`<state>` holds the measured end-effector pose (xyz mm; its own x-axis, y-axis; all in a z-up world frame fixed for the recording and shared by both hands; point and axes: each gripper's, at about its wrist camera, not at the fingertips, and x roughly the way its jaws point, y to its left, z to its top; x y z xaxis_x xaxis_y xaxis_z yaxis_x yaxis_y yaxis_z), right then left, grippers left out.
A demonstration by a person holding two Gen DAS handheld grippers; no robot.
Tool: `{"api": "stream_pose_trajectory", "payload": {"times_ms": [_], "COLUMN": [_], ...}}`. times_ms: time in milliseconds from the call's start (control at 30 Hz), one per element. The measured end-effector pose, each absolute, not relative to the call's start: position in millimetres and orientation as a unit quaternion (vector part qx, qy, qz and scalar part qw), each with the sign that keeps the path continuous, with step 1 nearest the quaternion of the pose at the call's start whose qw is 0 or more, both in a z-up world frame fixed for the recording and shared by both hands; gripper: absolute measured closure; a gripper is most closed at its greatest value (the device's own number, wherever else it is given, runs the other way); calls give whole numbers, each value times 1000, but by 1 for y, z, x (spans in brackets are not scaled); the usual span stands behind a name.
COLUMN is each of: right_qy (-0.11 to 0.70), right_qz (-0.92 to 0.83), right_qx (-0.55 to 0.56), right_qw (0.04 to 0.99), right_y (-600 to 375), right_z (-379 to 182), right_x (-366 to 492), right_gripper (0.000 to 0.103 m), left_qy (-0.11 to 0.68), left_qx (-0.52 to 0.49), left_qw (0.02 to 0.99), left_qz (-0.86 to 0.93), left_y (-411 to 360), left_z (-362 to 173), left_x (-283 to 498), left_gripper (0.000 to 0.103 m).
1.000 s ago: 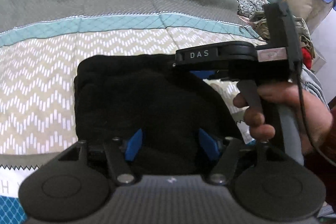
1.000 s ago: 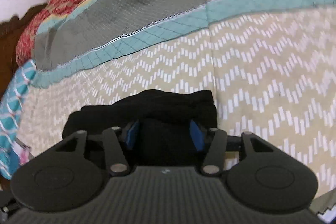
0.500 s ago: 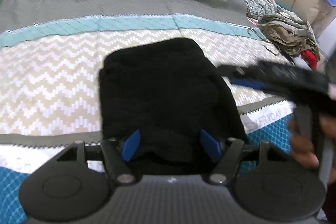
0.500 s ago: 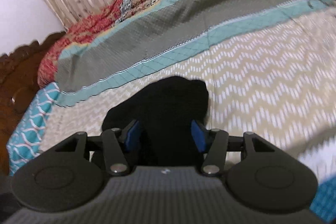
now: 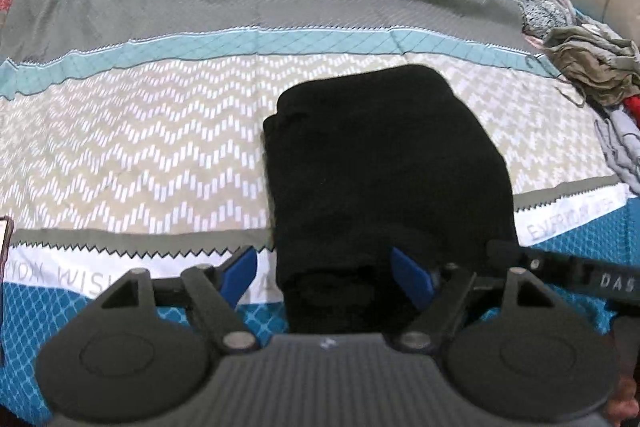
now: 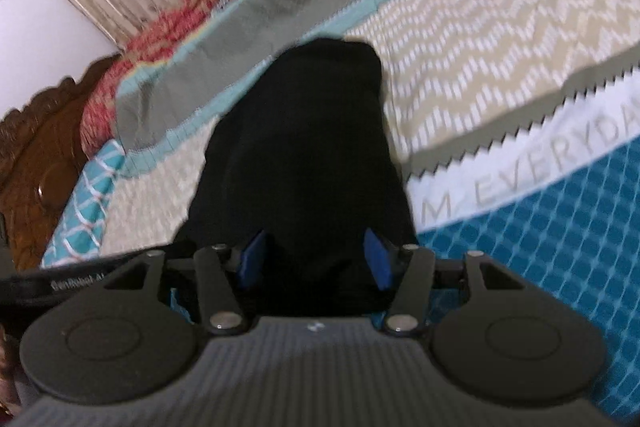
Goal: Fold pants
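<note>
Left gripper and right gripper both gape wide, gripping nothing, apparently straddling the near end of the folded black pants, which stretch toward twelve o'clock on the bed, likely tidying it.

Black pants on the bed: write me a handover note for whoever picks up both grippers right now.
Left gripper: jaws open, nothing held, poised at the near edge of the black pants.
Right gripper: jaws open, empty, also at the near end of the pants; that view is blurred.
Pants: a compact folded bundle lying on the patterned bedspread, near the lettered white band.
Done: the folding looks finished or nearly so.
Left: check the edges are even, tidy if needed, otherwise leave it.
Aside: a pile of other clothes lies at the bed's far right.
</note>
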<state>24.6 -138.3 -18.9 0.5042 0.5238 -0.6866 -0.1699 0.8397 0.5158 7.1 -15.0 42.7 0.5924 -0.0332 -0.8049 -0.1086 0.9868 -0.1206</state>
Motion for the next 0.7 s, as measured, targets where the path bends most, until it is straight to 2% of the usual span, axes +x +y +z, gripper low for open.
{"api": "stream_pose_trajectory", "payload": {"times_ms": [533,700], "right_qy": [456,429], "right_qz": [204,248], "right_qx": [213,254], "right_qw": [840,831], "right_y": [-138,-157], "right_z": [-19,-2], "right_x": [18,14], "right_gripper": [46,45], "left_qy": [455,443], "left_qx": [-73,-66], "left_qw": [887,893], "left_qz": [25,28], "left_y": [-12,-9], "left_z": [35,44], "left_x": [8,4], "left_gripper": [20,19]}}
